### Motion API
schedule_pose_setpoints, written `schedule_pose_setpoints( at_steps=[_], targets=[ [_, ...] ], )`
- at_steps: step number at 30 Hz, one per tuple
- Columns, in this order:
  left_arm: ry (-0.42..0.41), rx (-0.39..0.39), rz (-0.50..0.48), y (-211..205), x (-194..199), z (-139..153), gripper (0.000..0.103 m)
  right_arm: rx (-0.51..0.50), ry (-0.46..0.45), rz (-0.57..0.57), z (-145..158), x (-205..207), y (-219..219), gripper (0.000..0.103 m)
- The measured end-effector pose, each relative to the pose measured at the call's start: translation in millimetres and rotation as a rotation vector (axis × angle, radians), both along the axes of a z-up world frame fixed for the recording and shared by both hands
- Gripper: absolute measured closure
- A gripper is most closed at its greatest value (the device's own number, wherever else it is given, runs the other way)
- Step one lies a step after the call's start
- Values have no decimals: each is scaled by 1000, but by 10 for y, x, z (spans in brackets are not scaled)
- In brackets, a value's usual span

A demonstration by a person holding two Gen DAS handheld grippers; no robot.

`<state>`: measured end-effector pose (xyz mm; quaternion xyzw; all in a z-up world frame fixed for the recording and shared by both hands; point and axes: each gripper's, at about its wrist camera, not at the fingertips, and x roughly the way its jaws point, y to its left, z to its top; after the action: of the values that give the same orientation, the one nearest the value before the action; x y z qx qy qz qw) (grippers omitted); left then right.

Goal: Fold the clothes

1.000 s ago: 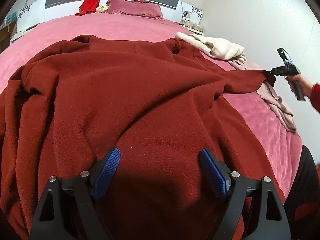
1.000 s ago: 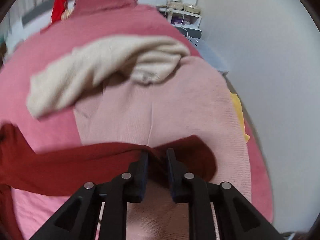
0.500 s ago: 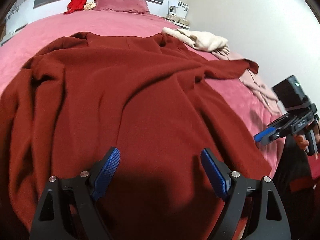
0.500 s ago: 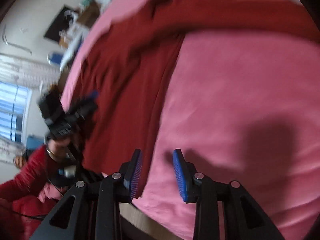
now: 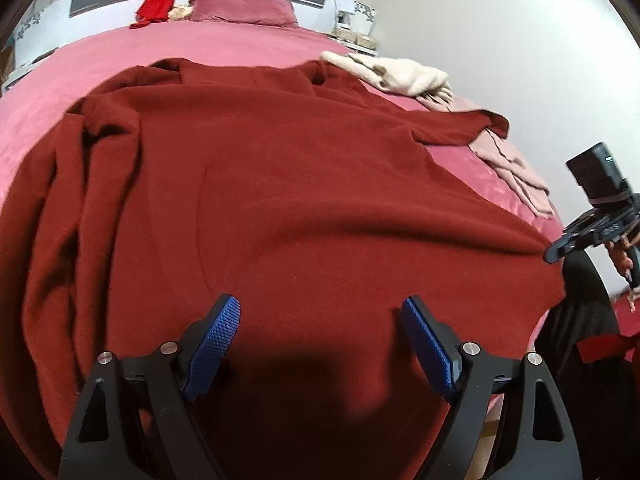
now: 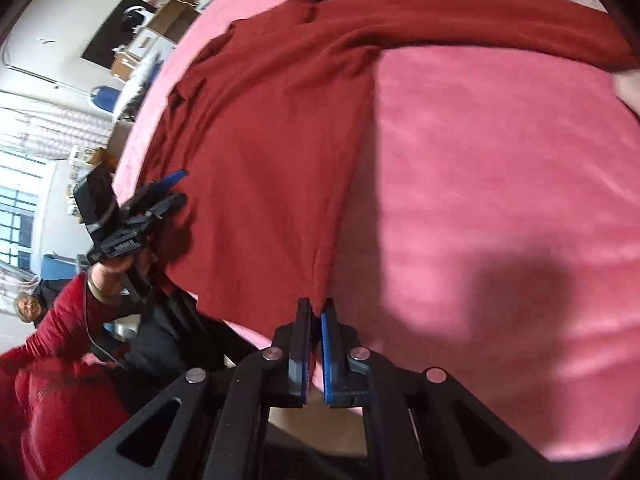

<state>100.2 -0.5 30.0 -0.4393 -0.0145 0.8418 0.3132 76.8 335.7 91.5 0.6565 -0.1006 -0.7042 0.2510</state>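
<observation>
From the left wrist, the left gripper [image 5: 320,344] hangs spread wide and grasping nothing over the near hem of the sweater [image 5: 280,184], which lies flat across the bed [image 5: 224,48]; a cream garment [image 5: 400,74] sits at 1 o'clock and the right gripper [image 5: 554,254] at 3 o'clock touches the sweater's corner, the white lettering on its body too small to read. From the right wrist, the right gripper [image 6: 316,316] has just been closing and is clenched on the sweater's [image 6: 272,152] hem corner at 6 o'clock, while the left gripper [image 6: 178,188], at 9 o'clock in a hand [image 6: 116,268], bears an unreadable label.
</observation>
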Motion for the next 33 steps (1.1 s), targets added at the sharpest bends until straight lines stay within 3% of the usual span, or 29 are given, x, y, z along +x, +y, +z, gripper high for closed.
schedule_pose_setpoints(
  at_steps=[3,5,7,9,13,15,17,20,21,23,26,30,33],
  targets=[
    [11,-61,-28,80,5,60,19,20,-99,-5,-356,28,106,98],
    [48,0,-27,95,3,239,19,22,-119,0,-481,44,127,99],
    [84,61,-26,109,1,417,19,5,-105,-44,-385,-15,233,95],
    [115,91,-56,202,-20,525,19,27,-13,-110,-164,-111,360,84],
    [16,-33,-178,554,-53,192,19,-88,94,-71,147,-302,223,82],
    [-39,-109,-244,668,41,-32,19,-79,139,-36,138,-409,-35,82],
    [70,-197,-314,706,285,-46,19,-64,183,-1,116,-517,-307,82],
    [113,-229,-394,650,499,81,19,-78,186,-2,6,-798,-627,81],
    [160,-204,-397,607,518,174,19,-103,182,-13,-2,-931,-694,81],
    [294,-173,-358,546,463,385,19,-143,195,-47,-7,-1274,-803,81],
    [399,-197,-218,546,87,465,19,-154,269,-98,80,-1892,-962,81],
    [229,-230,-43,455,-567,4,19,-83,379,-163,109,-2592,-1195,81],
    [185,-198,-37,402,-602,-113,18,-27,362,-127,-71,-2903,-1351,81]
  ],
)
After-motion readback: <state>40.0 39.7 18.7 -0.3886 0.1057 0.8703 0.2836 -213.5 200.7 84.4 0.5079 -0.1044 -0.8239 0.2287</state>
